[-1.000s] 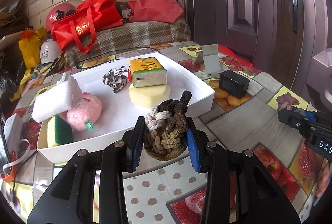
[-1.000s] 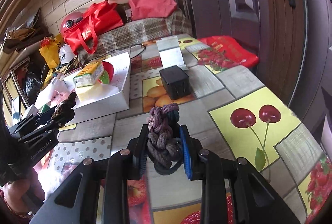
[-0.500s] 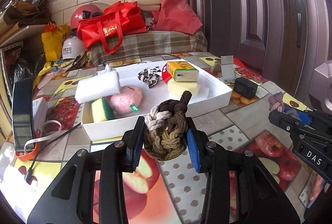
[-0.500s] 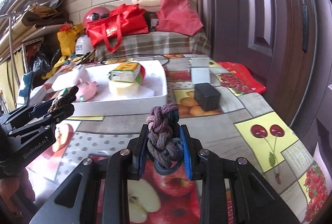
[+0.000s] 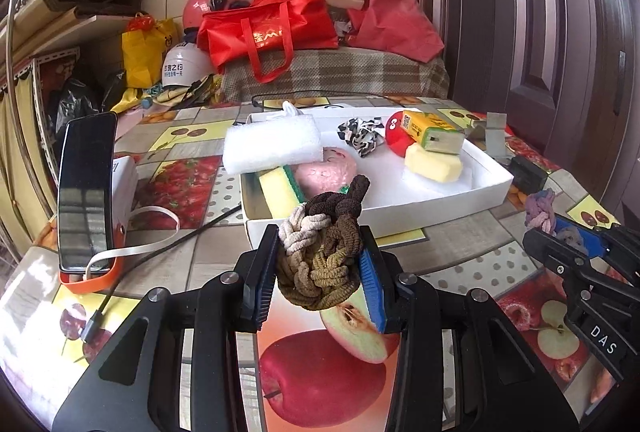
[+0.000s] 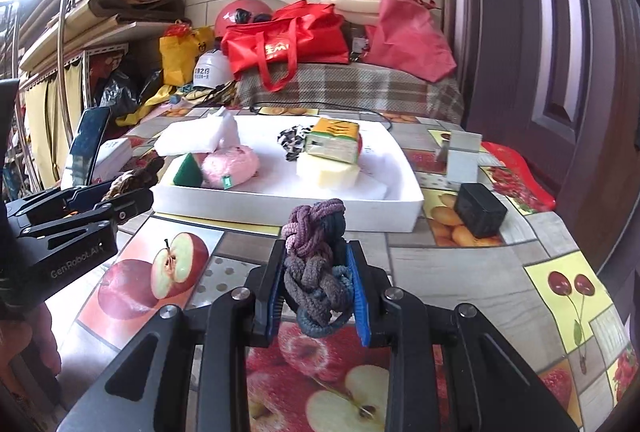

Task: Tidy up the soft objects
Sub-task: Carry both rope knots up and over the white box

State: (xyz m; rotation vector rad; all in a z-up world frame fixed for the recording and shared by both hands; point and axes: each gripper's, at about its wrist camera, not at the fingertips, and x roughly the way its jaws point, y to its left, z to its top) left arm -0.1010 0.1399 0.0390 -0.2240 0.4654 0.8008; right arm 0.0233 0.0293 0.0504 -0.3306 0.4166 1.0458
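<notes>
My left gripper [image 5: 318,272] is shut on a brown and beige braided rope knot [image 5: 320,248], held above the fruit-print tablecloth in front of the white tray [image 5: 440,206]. My right gripper [image 6: 318,286] is shut on a purple and grey braided rope knot [image 6: 316,260], also short of the white tray [image 6: 280,206]. Inside the tray lie a white sponge [image 5: 272,144], a yellow-green sponge [image 5: 280,188], a pink plush [image 5: 326,168], a black-white scrunchie [image 5: 360,132], a yellow foam block [image 5: 432,162] and a yellow-green carton [image 5: 430,130]. Each gripper shows in the other's view at the side.
A phone [image 5: 86,188] stands on an orange holder at the left, its cable trailing over the table. A black box [image 6: 480,210] and a grey card stand [image 6: 462,160] sit right of the tray. Red bags [image 5: 268,28] and helmets are piled behind.
Both grippers, each holding its knot, have drawn back from the tray and swung left; the tray now looks smaller and farther, and the phone has come into view.
</notes>
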